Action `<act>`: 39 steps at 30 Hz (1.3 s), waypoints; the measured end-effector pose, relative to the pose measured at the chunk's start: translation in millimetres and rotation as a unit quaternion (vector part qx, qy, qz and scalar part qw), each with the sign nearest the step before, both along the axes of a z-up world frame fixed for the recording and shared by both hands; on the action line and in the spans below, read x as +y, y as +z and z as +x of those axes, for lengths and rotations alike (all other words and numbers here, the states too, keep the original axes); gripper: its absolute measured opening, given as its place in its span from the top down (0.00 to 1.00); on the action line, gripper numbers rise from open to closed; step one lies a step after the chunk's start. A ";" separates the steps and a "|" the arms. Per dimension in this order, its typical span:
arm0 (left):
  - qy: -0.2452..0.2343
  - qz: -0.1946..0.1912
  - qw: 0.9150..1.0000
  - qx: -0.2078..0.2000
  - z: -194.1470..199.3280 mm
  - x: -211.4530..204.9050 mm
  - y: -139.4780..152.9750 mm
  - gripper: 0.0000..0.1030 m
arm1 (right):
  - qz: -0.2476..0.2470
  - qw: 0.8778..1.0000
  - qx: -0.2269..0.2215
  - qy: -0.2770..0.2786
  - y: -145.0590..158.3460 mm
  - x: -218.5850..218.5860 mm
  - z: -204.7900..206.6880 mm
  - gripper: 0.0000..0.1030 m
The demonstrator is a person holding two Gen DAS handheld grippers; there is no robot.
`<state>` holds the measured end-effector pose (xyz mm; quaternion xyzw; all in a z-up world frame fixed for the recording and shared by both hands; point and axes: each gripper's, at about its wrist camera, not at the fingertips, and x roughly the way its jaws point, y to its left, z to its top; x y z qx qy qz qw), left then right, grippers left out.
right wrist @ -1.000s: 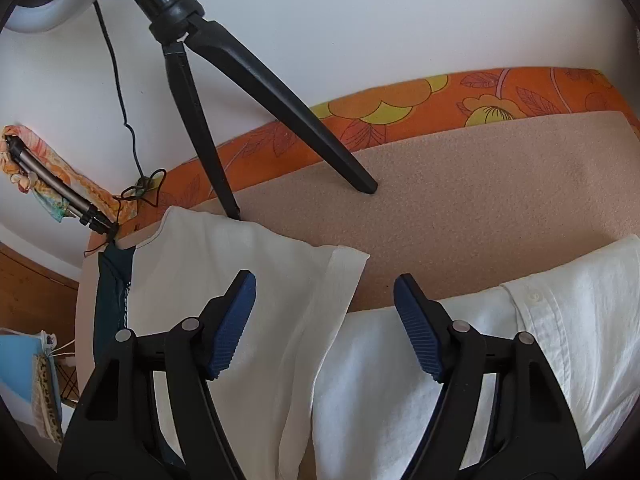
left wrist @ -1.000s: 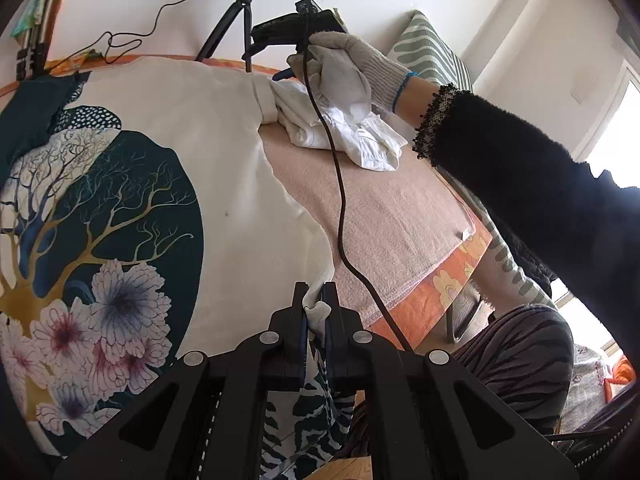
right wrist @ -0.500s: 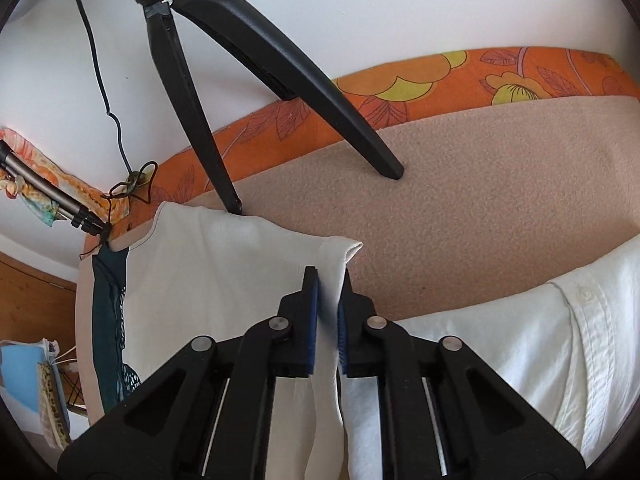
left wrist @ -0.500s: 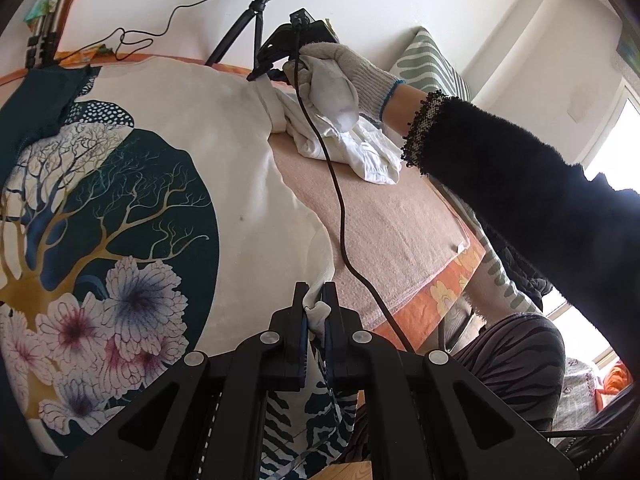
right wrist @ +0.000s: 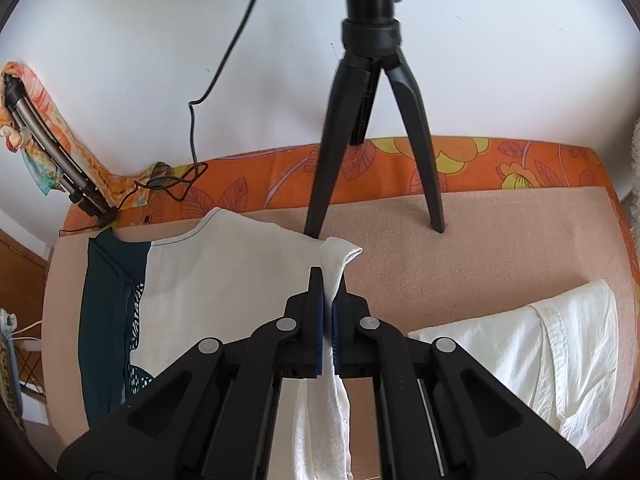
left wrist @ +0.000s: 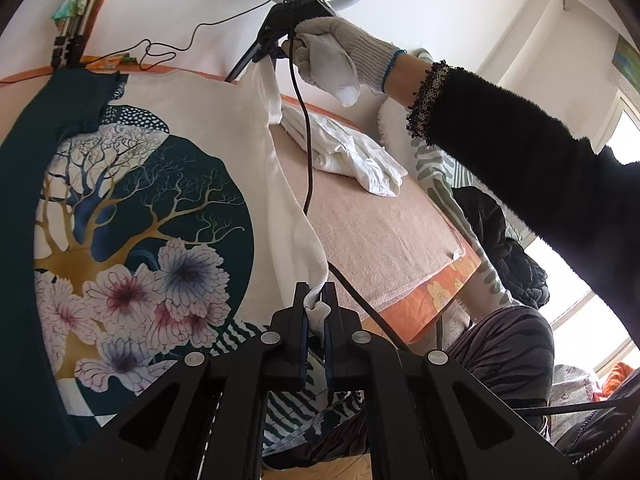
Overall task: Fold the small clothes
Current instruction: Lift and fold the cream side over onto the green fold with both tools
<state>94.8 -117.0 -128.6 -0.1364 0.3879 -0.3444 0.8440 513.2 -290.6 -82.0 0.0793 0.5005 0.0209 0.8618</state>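
A cream top with a teal tree-and-flower print (left wrist: 132, 208) lies on the peach blanket (left wrist: 372, 232). My left gripper (left wrist: 315, 312) is shut on its near right corner. My right gripper (right wrist: 328, 300) is shut on its far right corner and holds that corner lifted off the blanket; it also shows in the left wrist view (left wrist: 280, 36), held by a gloved hand. The top's right edge hangs taut between the two grippers. The cream back and teal edge of the top (right wrist: 224, 280) show in the right wrist view.
A folded white shirt (right wrist: 532, 352) lies on the blanket to the right of the top, also seen in the left wrist view (left wrist: 348, 152). A black tripod (right wrist: 372, 120) with a ring light stands at the back near the wall. An orange floral cover (right wrist: 500, 160) edges the blanket.
My right gripper closed on the top's far corner and lifted it up. My left gripper kept its grip and rose with the near corner, pulling the edge taut.
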 end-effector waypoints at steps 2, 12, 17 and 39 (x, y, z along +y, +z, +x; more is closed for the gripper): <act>0.006 -0.005 1.000 0.001 -2.8 7.4 -0.7 0.96 | -0.013 1.000 -0.004 0.014 8.6 19.3 0.5 0.96; 0.038 -0.020 0.999 0.006 -13.8 36.6 -7.9 0.96 | -0.101 0.991 -0.008 0.085 17.6 137.7 8.5 0.96; 0.055 -0.024 0.998 0.015 -19.1 50.1 -14.7 0.96 | -0.123 0.985 -0.002 0.117 5.7 185.8 12.2 0.96; 0.079 -0.031 0.995 0.046 -16.2 71.2 -35.8 0.96 | -0.132 0.973 0.035 0.188 -52.3 286.6 26.2 0.93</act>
